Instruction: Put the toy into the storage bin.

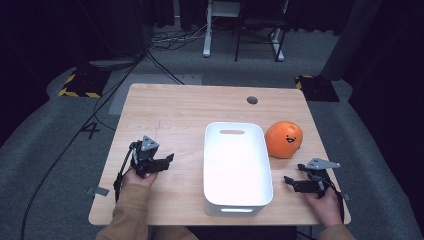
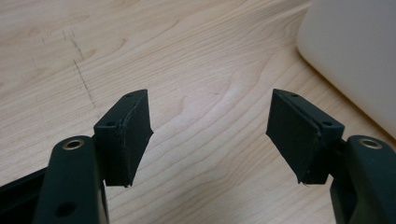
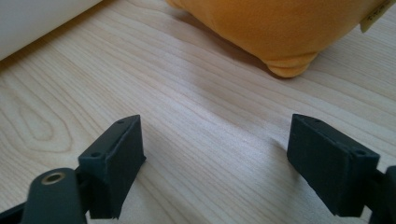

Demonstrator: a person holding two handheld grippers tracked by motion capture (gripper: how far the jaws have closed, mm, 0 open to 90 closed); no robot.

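Bare tabletop (image 1: 175, 112) flanks the white bin (image 1: 237, 167); each spread, empty hand-held gripper (image 1: 159, 162) (image 1: 295, 184) sits near an edge.

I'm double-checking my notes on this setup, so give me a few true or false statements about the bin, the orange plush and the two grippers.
1. The white bin is empty. True.
2. The orange plush lies inside the bin. False: it sits on the table beside the bin's far right corner.
3. The right gripper holds nothing. True.
4. The left gripper is clamped on the bin's rim. False: its jaws are open over bare wood.
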